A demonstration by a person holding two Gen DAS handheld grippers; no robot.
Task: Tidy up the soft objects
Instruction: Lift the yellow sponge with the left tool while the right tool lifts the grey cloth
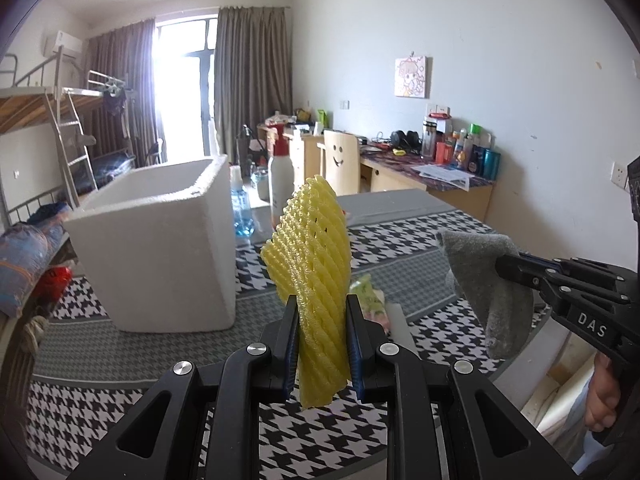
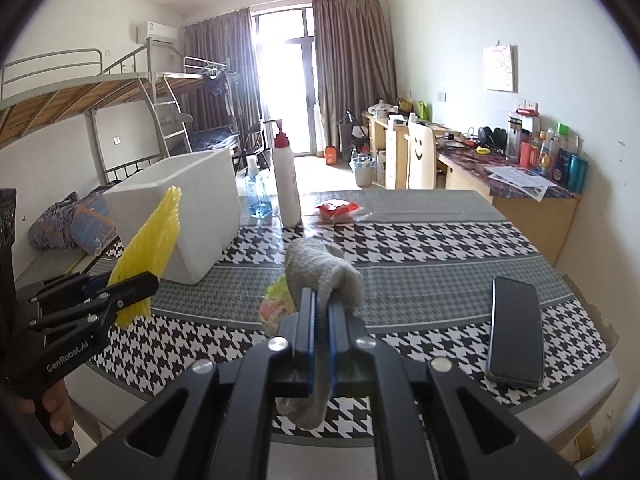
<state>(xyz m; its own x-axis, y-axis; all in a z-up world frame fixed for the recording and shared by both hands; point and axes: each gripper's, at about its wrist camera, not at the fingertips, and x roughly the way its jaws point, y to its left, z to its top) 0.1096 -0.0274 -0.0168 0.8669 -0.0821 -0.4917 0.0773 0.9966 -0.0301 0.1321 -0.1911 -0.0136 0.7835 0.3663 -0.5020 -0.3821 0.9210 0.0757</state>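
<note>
My left gripper (image 1: 321, 304) is shut on a yellow foam net sleeve (image 1: 310, 256) and holds it upright above the table; the sleeve also shows in the right wrist view (image 2: 150, 252). My right gripper (image 2: 322, 300) is shut on a grey sock (image 2: 324, 268), held above the table; the sock also shows in the left wrist view (image 1: 488, 280). A white foam box (image 1: 160, 248), open at the top, stands on the table to the left (image 2: 200, 208). A small pink-green soft item (image 2: 276, 304) lies on the table under the grippers.
A white pump bottle (image 2: 286, 176) and a blue bottle (image 2: 258, 194) stand behind the box. A red packet (image 2: 338, 208) lies further back. A black phone (image 2: 516, 330) lies at the right. The table has a houndstooth cloth (image 2: 420, 244). Bunk beds left, desk right.
</note>
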